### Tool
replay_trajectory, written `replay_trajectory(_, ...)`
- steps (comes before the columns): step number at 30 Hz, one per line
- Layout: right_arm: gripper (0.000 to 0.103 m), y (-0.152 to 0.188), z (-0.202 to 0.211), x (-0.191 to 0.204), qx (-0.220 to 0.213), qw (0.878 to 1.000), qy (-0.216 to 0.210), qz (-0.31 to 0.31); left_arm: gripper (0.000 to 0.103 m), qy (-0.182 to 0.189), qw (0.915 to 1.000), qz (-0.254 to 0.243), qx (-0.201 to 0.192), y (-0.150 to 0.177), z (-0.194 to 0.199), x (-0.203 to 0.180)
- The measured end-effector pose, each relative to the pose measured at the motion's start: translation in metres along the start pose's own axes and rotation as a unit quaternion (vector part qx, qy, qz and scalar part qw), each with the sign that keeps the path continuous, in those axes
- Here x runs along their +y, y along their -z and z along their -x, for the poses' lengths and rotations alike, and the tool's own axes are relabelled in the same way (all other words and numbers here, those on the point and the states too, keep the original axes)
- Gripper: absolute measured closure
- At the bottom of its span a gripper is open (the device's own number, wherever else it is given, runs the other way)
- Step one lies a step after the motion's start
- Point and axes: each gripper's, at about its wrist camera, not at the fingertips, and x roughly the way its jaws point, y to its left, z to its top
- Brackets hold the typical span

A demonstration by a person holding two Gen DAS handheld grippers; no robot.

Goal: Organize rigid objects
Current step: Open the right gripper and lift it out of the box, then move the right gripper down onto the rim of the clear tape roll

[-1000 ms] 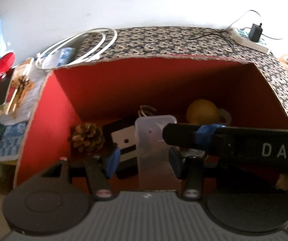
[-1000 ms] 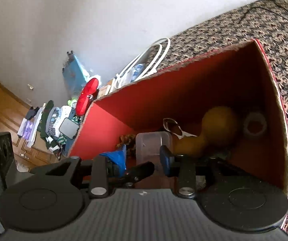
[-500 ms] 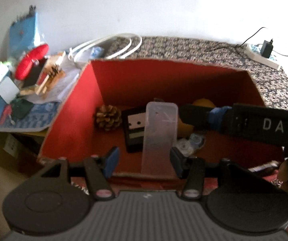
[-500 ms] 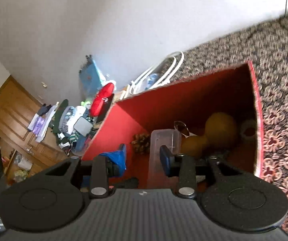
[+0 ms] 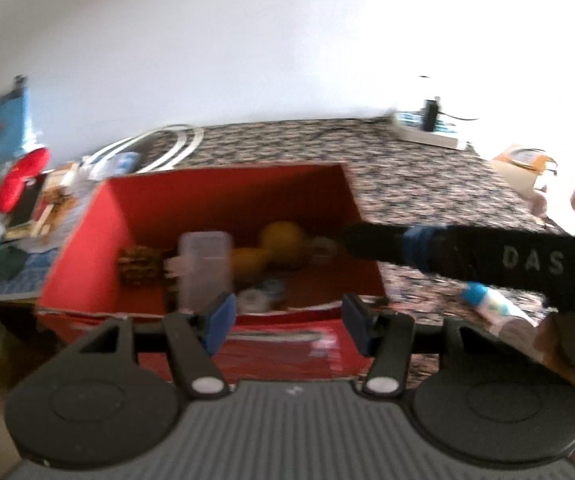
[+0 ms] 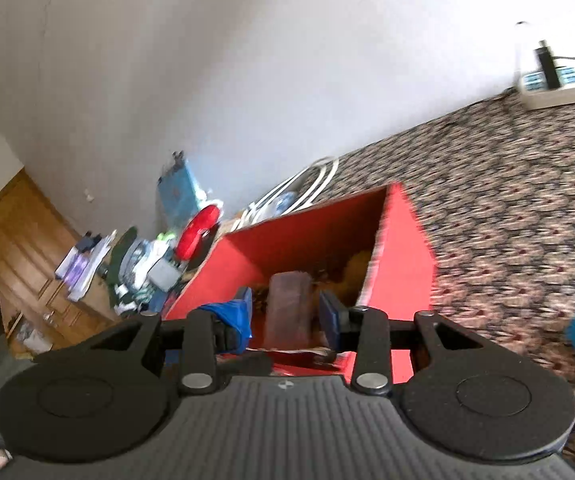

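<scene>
Left claw (image 5: 285,318): jaws opening, nothing between them, in front of the box.
Right claw (image 6: 285,320): jaws apart, empty.
Box (image 5: 87,240): red, on the patterned worktop (image 5: 427,176).
Inside: clear case (image 5: 205,268) upright, pinecone (image 5: 139,268) left, gourd (image 5: 271,244) right.
Tube (image 5: 495,308): outside, right of the box.

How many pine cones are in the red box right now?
1. The pine cone sits at the left end of the red box, just left of the clear plastic case. More may lie hidden behind the case or the gourd.
</scene>
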Motion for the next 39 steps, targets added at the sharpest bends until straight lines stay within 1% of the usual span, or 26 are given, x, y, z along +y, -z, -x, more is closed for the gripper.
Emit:
replay_trajectory(4, 0.082, 0.004, 0.028, -0.018, -0.017, 0.999, 0.033, -0.015, 0.047, 0.053, 0.9983, -0.024, 0.002, 0.003, 0.003, -0.031)
replay_trajectory(9, 0.082, 0.016, 0.058, -0.041, -0.031, 0.996, 0.081, -0.029, 0.046, 0.097, 0.9934, -0.060, 0.012, 0.010, -0.001, -0.070)
replay_trajectory(13, 0.082, 0.026, 0.077, -0.057, -0.039, 0.990, 0.135, -0.020, 0.046, 0.117, 0.9895, -0.077, 0.034, 0.016, -0.016, -0.090)
replay_trajectory(17, 0.082, 0.038, 0.089, -0.074, -0.041, 0.982, 0.185, -0.014, 0.046, 0.143, 0.9849, -0.072, 0.064, 0.021, -0.035, -0.104)
replay_trajectory(23, 0.082, 0.051, 0.100, -0.100, -0.026, 0.972, 0.234, -0.028, 0.046, 0.152, 0.9805, -0.078, 0.097, 0.030, -0.063, -0.126)
replay_trajectory(27, 0.082, 0.056, 0.097, -0.110, -0.011, 0.970, 0.243, -0.028, 0.046, 0.157, 0.9777, -0.080, 0.114, 0.031, -0.078, -0.138)
replay_trajectory(32, 0.084, 0.064, 0.094, -0.119, 0.006, 0.970, 0.241, -0.043, 0.046, 0.141, 0.9781, -0.086, 0.127, 0.036, -0.095, -0.148)
replay_trajectory(35, 0.084, 0.064, 0.088, -0.123, 0.021, 0.970, 0.238, -0.055, 0.053, 0.140, 0.9765, -0.081, 0.142, 0.038, -0.107, -0.151)
replay_trajectory(37, 0.085, 0.065, 0.083, -0.126, 0.030, 0.970, 0.232, -0.062, 0.062, 0.138, 0.9755, -0.077, 0.153, 0.039, -0.113, -0.152)
replay_trajectory(39, 0.085, 0.065, 0.078, -0.127, 0.038, 0.970, 0.233, -0.060, 0.067, 0.138, 0.9744, -0.071, 0.163, 0.041, -0.120, -0.152)
